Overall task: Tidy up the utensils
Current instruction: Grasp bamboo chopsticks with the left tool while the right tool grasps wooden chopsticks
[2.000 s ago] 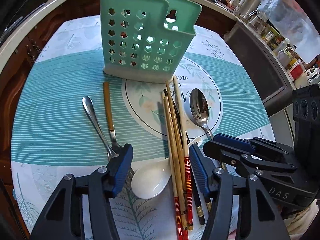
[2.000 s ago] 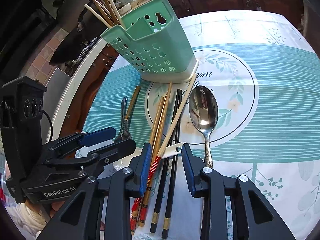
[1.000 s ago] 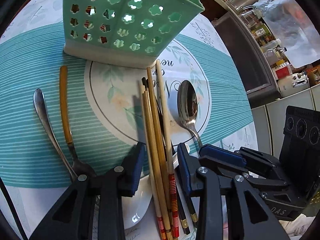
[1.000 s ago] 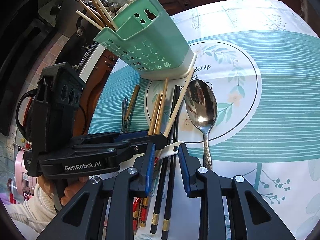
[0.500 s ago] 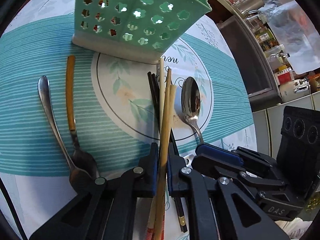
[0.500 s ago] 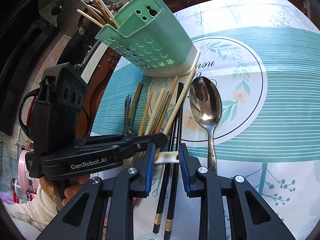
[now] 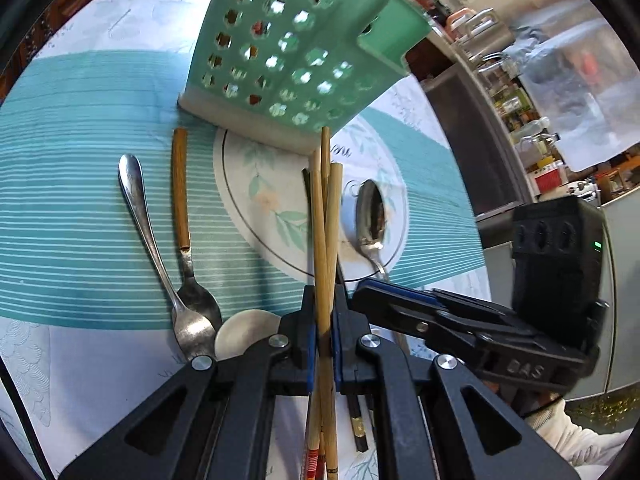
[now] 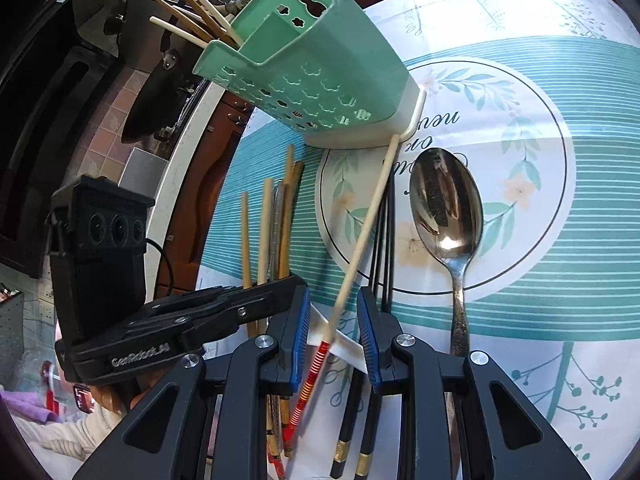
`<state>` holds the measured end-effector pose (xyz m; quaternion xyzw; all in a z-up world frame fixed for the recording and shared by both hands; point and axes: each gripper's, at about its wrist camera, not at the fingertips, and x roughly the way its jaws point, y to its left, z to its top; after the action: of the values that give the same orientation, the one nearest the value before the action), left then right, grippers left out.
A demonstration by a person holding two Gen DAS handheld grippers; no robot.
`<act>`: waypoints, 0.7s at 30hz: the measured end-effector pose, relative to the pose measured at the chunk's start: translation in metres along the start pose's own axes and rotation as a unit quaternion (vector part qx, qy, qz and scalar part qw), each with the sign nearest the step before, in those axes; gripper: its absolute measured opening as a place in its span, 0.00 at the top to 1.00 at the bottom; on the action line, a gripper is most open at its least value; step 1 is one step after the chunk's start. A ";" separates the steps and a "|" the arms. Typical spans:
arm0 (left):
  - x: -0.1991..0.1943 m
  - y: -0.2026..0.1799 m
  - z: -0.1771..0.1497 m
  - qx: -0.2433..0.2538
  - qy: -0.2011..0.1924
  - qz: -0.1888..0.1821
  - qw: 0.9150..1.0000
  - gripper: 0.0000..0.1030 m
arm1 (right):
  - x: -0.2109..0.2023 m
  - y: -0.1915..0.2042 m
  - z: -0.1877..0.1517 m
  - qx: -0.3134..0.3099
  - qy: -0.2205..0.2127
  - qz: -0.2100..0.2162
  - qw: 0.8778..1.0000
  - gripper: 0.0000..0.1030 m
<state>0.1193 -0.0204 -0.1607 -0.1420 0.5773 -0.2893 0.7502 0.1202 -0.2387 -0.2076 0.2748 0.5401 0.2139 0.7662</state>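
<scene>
green holder (image 8: 320, 76), chopsticks inside (image 8: 188, 12)

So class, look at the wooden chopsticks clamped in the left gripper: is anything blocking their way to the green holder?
Nothing visible blocks them. The left gripper grips the wooden chopsticks, whose tips point at the green holder. The right gripper sits off to the side.

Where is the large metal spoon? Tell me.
In the right wrist view, the large metal spoon lies bowl-up on the tablecloth's round print, right of the black chopsticks, below the green holder.
</scene>
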 end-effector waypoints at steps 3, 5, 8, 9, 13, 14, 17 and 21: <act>-0.012 0.001 0.001 0.000 -0.016 -0.004 1.000 0.97 | 0.001 0.000 0.003 0.009 -0.003 0.014 1.000 0.75; -0.016 -0.001 0.002 -0.002 -0.024 -0.007 1.000 0.97 | 0.001 -0.001 0.005 0.013 -0.002 0.017 1.000 0.75; -0.023 0.000 0.006 -0.003 -0.035 -0.008 0.999 0.97 | -0.003 -0.001 0.003 0.007 0.007 0.041 0.999 0.75; -0.026 0.000 0.008 -0.002 -0.037 -0.009 0.999 0.97 | -0.005 0.001 0.001 -0.003 0.010 0.051 0.999 0.72; -0.033 -0.003 0.011 0.009 -0.043 -0.019 0.999 0.97 | -0.012 0.015 -0.010 -0.054 0.016 0.073 0.996 0.60; -0.036 -0.003 0.012 0.015 -0.043 -0.023 0.999 0.97 | -0.012 0.018 -0.013 -0.062 0.019 0.080 0.995 0.58; -0.040 -0.009 0.010 0.037 -0.045 -0.030 0.998 0.97 | -0.014 0.035 -0.018 -0.107 0.019 0.086 0.990 0.40; -0.041 -0.017 0.007 0.055 -0.039 -0.038 0.997 0.97 | -0.007 0.061 -0.022 -0.179 0.021 0.066 0.981 0.36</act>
<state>0.1145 -0.0098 -0.1174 -0.1337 0.5247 -0.3435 0.7673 0.0953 -0.1927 -0.1692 0.1634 0.4898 0.3633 0.7755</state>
